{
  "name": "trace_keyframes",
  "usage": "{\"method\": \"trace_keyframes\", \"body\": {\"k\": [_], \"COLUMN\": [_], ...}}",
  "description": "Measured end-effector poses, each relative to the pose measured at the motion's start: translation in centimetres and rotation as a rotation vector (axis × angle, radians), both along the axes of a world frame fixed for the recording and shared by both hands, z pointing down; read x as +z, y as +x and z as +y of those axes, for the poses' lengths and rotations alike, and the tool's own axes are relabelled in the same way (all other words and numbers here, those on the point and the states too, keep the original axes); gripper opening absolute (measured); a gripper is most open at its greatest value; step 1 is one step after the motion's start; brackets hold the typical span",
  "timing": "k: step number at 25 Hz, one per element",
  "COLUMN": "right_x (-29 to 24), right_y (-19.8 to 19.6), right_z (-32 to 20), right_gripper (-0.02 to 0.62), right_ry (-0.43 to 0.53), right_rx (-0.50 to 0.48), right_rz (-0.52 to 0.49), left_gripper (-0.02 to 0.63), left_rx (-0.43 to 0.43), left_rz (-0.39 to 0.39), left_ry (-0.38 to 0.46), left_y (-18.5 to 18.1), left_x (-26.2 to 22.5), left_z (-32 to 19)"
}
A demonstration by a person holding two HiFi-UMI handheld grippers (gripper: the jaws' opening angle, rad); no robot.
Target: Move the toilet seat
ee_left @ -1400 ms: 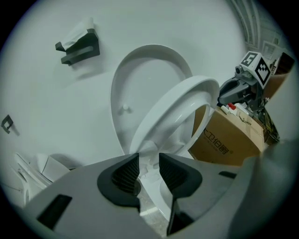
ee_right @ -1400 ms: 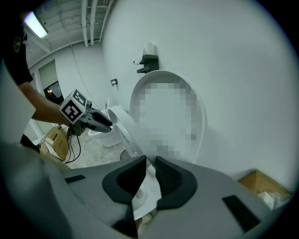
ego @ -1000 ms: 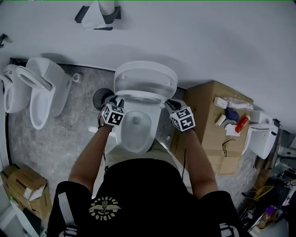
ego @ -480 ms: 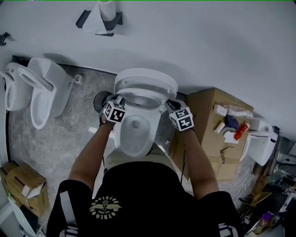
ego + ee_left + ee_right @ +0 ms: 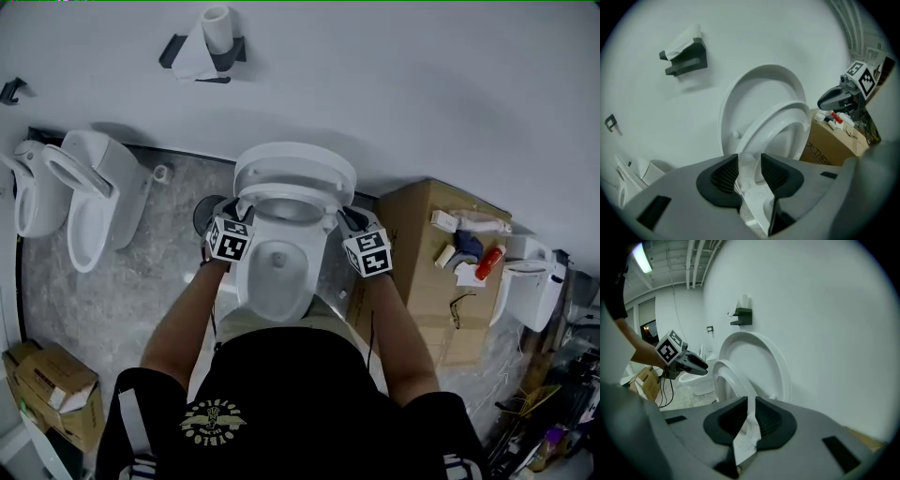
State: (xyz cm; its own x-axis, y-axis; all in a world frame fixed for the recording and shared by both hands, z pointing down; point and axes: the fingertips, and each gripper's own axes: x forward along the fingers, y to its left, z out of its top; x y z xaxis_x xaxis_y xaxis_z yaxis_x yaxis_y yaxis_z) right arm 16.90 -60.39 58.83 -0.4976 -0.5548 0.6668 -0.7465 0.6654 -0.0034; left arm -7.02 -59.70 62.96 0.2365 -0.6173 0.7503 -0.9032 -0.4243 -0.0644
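A white toilet stands against the wall, its lid (image 5: pixel 295 161) upright. The toilet seat (image 5: pixel 292 199) is a white ring, lifted partway off the bowl (image 5: pixel 277 272) and tilted toward the lid. My left gripper (image 5: pixel 239 210) holds the seat's left rim; in the left gripper view the seat (image 5: pixel 785 117) rises from between the pads of the left gripper (image 5: pixel 749 171), whose jaws have just been opening slightly. My right gripper (image 5: pixel 346 217) is shut on the right rim. In the right gripper view the seat (image 5: pixel 727 376) runs up from the right gripper (image 5: pixel 751 416) in front of the lid (image 5: pixel 761 355).
Two more toilets (image 5: pixel 89 192) stand at the left on the grey floor. A cardboard box (image 5: pixel 422 244) with small items on top sits close to the toilet's right. A paper holder (image 5: pixel 202 47) hangs on the wall. More boxes (image 5: pixel 52 384) lie at the lower left.
Both grippers have risen with the seat's rims between their jaws, and the seat ring has tipped further up toward the lid.
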Motion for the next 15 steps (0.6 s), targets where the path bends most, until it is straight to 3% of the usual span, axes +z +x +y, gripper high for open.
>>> {"method": "trace_keyframes", "body": {"k": [6,15], "right_x": [-7.0,-15.1], "right_y": [0.7,0.4], "right_z": [2.1,6.9], "right_gripper": [0.044,0.031], "right_ry": [0.152,0.319], "right_rx": [0.091,0.140], "right_rz": [-0.054,-0.073], "left_gripper": [0.054,0.026], "left_rx": [0.027,0.064], "left_rz": [0.107,0.177], "left_ry": [0.239,0.447], "left_y": [1.4,2.1], "left_x": [-9.1,-19.7], "left_z": [1.6,6.2]}}
